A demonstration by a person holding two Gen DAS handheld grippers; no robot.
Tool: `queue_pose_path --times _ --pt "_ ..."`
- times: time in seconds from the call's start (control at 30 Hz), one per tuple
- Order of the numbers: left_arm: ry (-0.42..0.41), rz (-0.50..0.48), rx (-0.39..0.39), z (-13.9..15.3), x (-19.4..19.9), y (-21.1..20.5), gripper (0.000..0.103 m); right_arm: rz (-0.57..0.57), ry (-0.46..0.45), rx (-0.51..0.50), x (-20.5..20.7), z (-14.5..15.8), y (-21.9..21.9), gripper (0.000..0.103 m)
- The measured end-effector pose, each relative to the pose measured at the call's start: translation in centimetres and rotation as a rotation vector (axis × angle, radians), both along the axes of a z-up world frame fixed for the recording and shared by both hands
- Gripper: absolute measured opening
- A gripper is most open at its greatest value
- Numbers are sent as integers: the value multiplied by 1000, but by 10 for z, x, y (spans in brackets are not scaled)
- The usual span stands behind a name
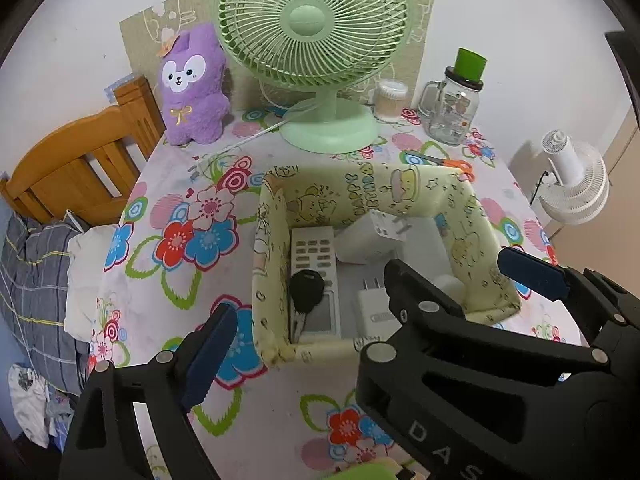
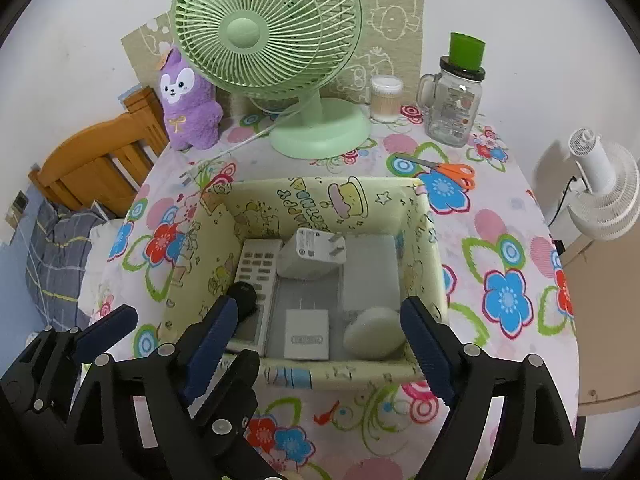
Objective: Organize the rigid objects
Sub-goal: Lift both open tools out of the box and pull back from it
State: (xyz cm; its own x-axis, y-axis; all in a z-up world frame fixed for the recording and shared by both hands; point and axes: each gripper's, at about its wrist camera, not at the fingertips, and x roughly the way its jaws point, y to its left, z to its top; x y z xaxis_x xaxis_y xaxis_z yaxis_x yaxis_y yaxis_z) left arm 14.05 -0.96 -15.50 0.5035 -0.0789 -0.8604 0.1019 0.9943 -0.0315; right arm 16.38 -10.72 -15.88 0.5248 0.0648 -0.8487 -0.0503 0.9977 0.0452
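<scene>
A pale yellow cartoon-print box stands on the flowered table. In it lie a white remote, a black car key, a small white charger, a bigger white plug adapter, a white flat box and a white oval case. My left gripper is open and empty, over the box's near side. My right gripper is open and empty, its fingers astride the box's near wall.
A green desk fan, a purple plush, a cotton-swab tub and a glass jar mug stand at the back. Orange scissors lie behind the box. A wooden chair is left, a white fan right.
</scene>
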Motion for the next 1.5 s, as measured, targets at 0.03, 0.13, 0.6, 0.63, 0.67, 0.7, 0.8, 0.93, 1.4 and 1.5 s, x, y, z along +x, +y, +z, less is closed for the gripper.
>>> queue_pose_path --times 0.03,0.13,0.6,0.63,0.67,0.7,0.8,0.93,1.4,1.5 --pt "-2 -2 -1 2 -3 -1 91 -2 -1 -2 -3 1 0 87" --pt "-5 -12 -5 6 -12 -3 92 -7 -4 -4 -13 5 -2 90" --pt "-29 -30 -10 24 -52 -11 93 -32 -32 -10 -59 27 -10 92" --pt "-31 -30 -11 26 -55 -12 93 -34 -34 -10 -62 28 -10 92" --pt "-34 -30 -11 27 -58 -12 93 -35 -37 -11 -65 30 -10 93" --pt "-35 -31 -11 28 -60 -12 94 -36 -41 -13 -68 32 -10 93" --pt "-41 -32 -9 31 -68 -13 94 -39 -46 -15 -77 35 -11 93" --pt "-49 -35 -7 35 -78 -14 95 -41 -52 -17 -86 39 -12 93" --pt "-44 -38 -16 28 -109 -14 97 -42 -59 -24 -120 35 -13 93" --pt "-47 -42 -18 25 -114 -13 98 -42 -61 -25 -124 33 -13 92"
